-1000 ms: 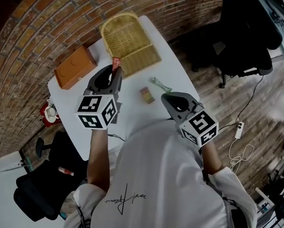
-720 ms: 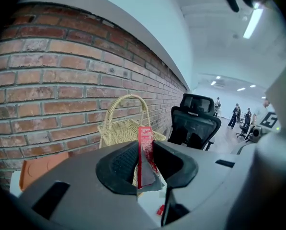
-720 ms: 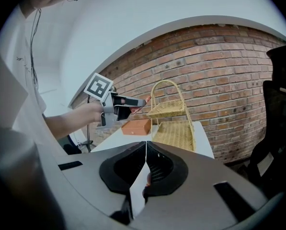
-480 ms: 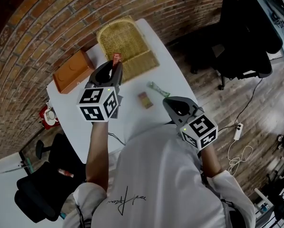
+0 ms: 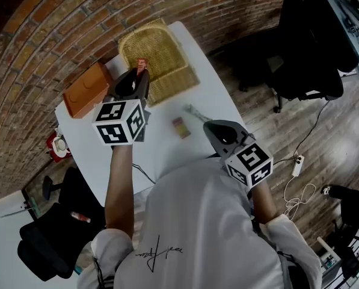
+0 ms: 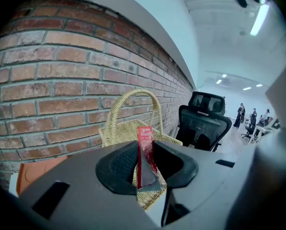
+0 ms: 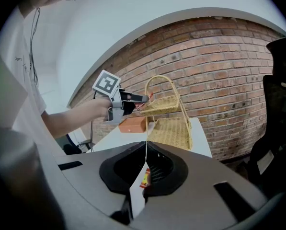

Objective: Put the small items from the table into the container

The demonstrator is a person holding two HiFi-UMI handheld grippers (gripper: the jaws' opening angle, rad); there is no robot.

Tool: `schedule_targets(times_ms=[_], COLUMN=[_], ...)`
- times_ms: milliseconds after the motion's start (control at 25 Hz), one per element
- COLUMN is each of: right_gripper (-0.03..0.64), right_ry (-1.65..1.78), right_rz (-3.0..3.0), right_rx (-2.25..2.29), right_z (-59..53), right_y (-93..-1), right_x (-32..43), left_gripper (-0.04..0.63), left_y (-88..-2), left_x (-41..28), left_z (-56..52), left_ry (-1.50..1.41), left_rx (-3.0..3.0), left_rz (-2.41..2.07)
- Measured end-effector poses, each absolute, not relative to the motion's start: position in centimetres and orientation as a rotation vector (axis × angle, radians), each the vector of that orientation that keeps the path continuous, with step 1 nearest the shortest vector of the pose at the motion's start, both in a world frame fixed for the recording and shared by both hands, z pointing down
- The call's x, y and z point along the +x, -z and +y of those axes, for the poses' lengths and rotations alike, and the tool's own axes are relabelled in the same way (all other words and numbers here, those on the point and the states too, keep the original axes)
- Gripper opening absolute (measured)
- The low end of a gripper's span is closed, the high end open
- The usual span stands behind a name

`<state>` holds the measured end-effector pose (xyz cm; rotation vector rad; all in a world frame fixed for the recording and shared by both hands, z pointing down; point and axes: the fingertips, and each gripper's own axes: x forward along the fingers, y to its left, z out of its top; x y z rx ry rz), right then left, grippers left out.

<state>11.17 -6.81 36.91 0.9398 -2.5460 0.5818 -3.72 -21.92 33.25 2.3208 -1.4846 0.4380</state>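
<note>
Right gripper [image 7: 145, 147]: is hovering low over the near edge of the table [image 5: 158, 140], its jaws pressed flat together and gripping nothing.
Small block [image 5: 180, 127]: is lying flat near the middle of the table, just ahead of the right gripper and clear of it; it is also showing below the closed jaws in the right gripper view.
Green packet [image 5: 196, 111]: is lying just beyond the block, towards the table's right edge, apart from both grippers.
Left gripper [image 6: 143, 164]: is being held up in the air over the far half of the table, its jaws partly apart and clamping a thin packet.
Red packet [image 6: 144, 143]: is standing upright in the left gripper's jaws, its top end poking past the fingertips, right at the basket's left rim; I cannot tell whether it is touching the wicker.
Basket [image 5: 161, 53]: is sitting at the table's far corner, its arched handle standing upright.
Orange box [image 5: 86, 90]: is resting at the far left corner, beside the basket and apart from it.
Brick wall [image 5: 59, 29]: is running along behind the table's far edge.
</note>
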Motion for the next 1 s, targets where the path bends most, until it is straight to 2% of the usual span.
schedule_targets(times_ms=[1000], right_gripper=[0.021], right_ry=[-0.597], right_rz=[-2.544], right_rx=[0.920], right_z=[-7.8], right_y=[-37.1], right_x=[10.5], left_gripper=[0.103], left_y=[-34.4], left_x=[-4.2], left_z=[-23.3], left_ry=[-0.423], left_rx=[2.301], left_rz=[-1.507])
